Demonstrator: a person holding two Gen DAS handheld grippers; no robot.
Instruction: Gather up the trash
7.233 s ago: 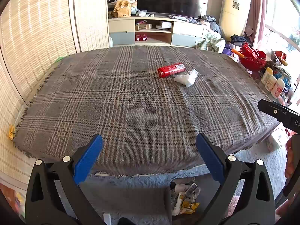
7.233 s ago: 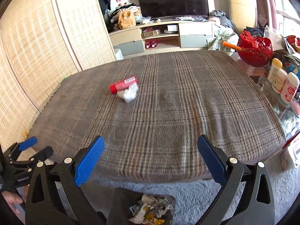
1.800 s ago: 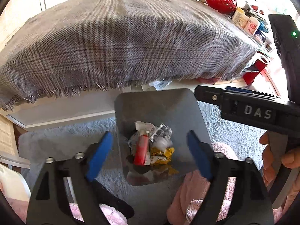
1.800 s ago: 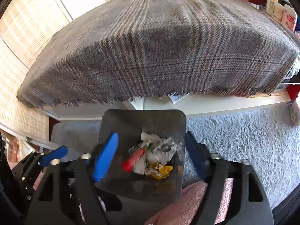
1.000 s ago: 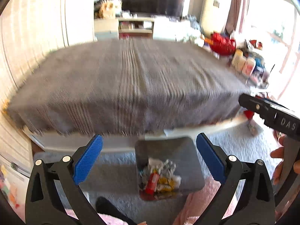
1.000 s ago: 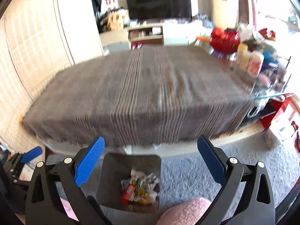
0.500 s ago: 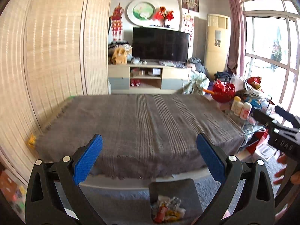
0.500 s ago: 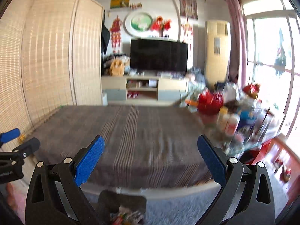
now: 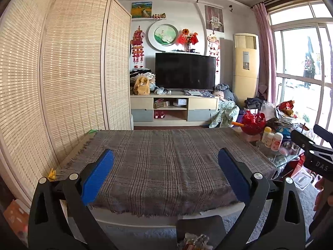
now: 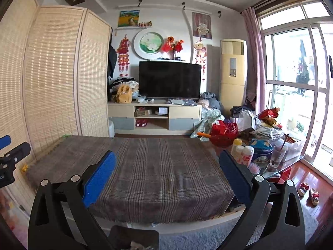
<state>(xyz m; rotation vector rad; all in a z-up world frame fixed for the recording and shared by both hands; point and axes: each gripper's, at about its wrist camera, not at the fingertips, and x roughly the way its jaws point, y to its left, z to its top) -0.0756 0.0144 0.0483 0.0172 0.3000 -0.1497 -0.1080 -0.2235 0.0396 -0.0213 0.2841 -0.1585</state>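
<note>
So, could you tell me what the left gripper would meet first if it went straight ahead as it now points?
Probably the plaid blanket, which fills the gap ahead of the open left gripper. Nothing shows in between, though depth is hard to judge.

I see each gripper, left (image 9: 165, 176) and right (image 10: 166, 176), built of black triangular arms, silver screws and blue pads (image 9: 96, 176); white "DAS" lettering marks the right one

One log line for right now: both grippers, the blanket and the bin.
left gripper: open, empty | right gripper: open, empty | blanket: no trash visible | bin: on floor, holds trash
</note>
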